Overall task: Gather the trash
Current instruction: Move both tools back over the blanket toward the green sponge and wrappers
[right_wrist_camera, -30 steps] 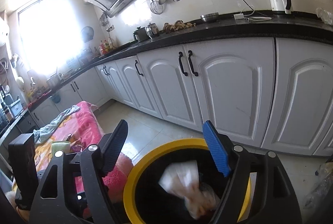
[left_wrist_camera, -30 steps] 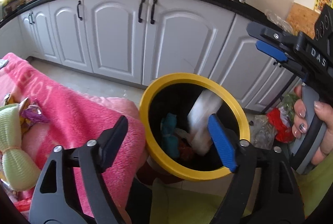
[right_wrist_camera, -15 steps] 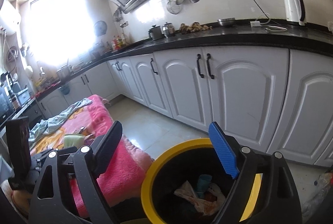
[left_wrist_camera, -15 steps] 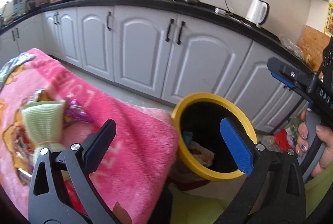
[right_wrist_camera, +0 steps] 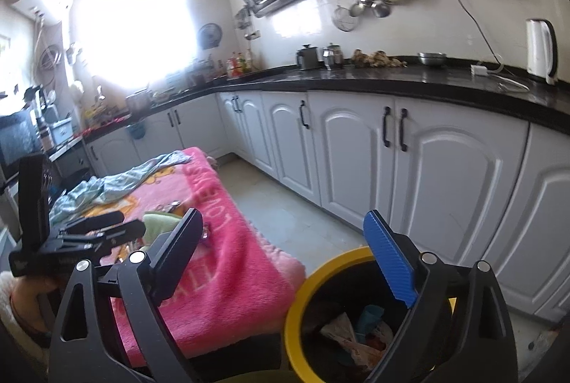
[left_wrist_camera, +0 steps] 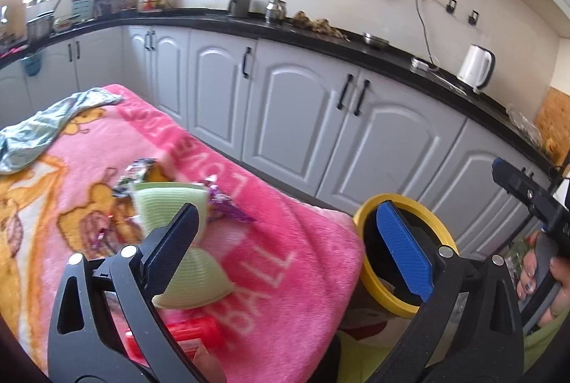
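Up close, the left gripper (left_wrist_camera: 285, 247) was spread wide with nothing between its jaws, hovering over a pink blanket (left_wrist_camera: 270, 262) that covered a low surface. Just beyond its black finger lay a pale green bow-shaped scrubber (left_wrist_camera: 171, 201), with shiny purple candy wrappers (left_wrist_camera: 228, 208) beside it and a red item (left_wrist_camera: 192, 333) nearer, partly hidden by the tool. A crumpled blue-grey cloth (left_wrist_camera: 46, 123) sat at the blanket's far left end. To the right, touching the blanket's edge, stood a yellow-rimmed black trash bin (right_wrist_camera: 295, 311). The right gripper (right_wrist_camera: 285, 262) was likewise spread and empty, poised above the bin's near rim. Inside the bin lay crumpled paper (right_wrist_camera: 342, 336) and a teal scrap (right_wrist_camera: 370, 315). White cabinets (right_wrist_camera: 445, 176) under a black counter (right_wrist_camera: 392, 83) ran along the far side.
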